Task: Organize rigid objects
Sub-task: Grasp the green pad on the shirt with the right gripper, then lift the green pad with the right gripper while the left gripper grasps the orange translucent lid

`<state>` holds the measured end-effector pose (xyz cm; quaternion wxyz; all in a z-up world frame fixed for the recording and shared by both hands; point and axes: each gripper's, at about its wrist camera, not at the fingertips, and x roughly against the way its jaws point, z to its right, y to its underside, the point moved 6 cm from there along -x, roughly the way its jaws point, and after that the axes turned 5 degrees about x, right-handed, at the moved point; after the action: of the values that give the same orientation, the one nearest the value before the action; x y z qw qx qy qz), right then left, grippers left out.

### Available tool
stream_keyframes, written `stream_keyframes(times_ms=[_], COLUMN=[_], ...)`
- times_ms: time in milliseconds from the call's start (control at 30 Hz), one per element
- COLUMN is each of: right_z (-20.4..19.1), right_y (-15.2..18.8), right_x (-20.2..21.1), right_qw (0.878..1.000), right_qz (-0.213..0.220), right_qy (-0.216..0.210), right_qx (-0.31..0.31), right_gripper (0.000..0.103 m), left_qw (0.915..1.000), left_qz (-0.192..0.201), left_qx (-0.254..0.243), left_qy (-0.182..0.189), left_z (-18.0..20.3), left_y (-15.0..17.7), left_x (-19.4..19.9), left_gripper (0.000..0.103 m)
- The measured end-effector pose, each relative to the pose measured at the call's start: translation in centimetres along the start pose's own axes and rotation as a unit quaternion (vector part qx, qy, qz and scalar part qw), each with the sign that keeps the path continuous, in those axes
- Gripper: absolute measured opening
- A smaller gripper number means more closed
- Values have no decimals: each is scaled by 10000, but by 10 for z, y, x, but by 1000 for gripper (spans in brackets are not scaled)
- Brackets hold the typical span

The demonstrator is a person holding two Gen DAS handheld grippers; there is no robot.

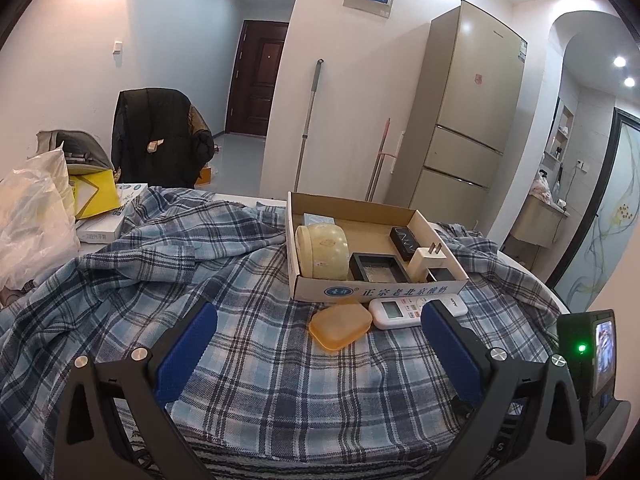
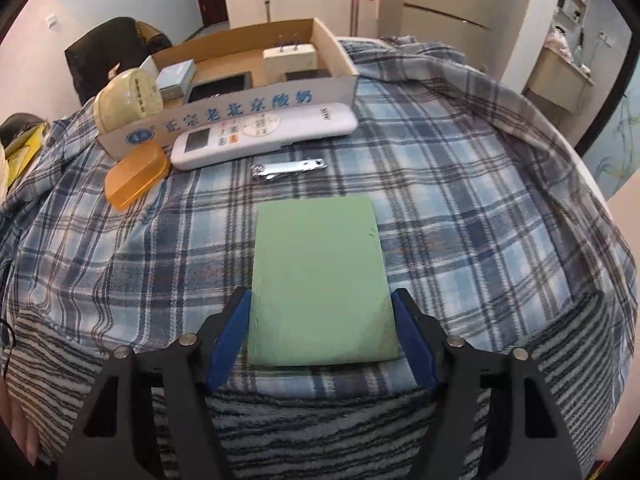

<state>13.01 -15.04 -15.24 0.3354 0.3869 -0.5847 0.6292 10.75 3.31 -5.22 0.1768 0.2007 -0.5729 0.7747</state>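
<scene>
A cardboard tray [image 1: 436,236] [image 2: 340,56] stands on the plaid cloth and holds a cream round tin [image 1: 322,250] [image 2: 128,98], a white plug adapter [image 1: 428,262] [image 2: 290,60], black boxes [image 1: 378,266] and a small pale box [image 2: 176,78]. In front of it lie an orange soap case [image 1: 340,326] [image 2: 136,176], a white remote [image 1: 400,310] [image 2: 264,134] and a nail clipper [image 2: 290,170]. My left gripper [image 1: 320,344] is open and empty, just short of the orange case. My right gripper [image 2: 322,316] is shut on the sides of a green booklet [image 2: 318,272].
A white plastic bag [image 1: 32,216], yellow packets [image 1: 96,194] and a white box [image 1: 102,228] sit at the far left. A chair with a dark jacket [image 1: 156,136], a fridge [image 1: 468,108] and mops [image 1: 308,120] stand behind the table. The table edge curves at the right [image 2: 588,168].
</scene>
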Motion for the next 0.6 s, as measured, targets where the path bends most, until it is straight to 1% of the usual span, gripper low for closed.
stream_keyframes(times_ms=[100, 167, 300, 400, 500, 567, 600], right_z=[5, 9, 20, 29, 33, 34, 34], right_y=[-5, -13, -39, -57, -70, -74, -74], right_x=[8, 20, 44, 53, 57, 55, 51], right_qw=[9999, 9993, 9956, 9922, 9872, 9842, 9835], right_qz=[157, 368, 828, 1125, 1465, 1631, 1664], right_qy=[-50, -17, -89, -46, -95, -174, -224], right_qx=[-5, 99, 425, 541, 623, 670, 673], right_gripper=[69, 69, 69, 69, 69, 69, 69], left_qw=[10000, 10000, 9998, 9994, 9975, 9937, 9903], left_qz=[23, 0, -57, -108, -400, -637, -733], left_qx=[-23, -31, -167, -293, -573, -923, -1179], left_qy=[-20, -35, -121, -136, -139, -73, -77], left_z=[-1, -1, 2, 5, 8, 12, 14], left_y=[0, 0, 3, 4, 6, 8, 8], left_x=[-1, -2, -6, -6, -9, -12, -15], left_gripper=[103, 103, 103, 103, 103, 103, 103])
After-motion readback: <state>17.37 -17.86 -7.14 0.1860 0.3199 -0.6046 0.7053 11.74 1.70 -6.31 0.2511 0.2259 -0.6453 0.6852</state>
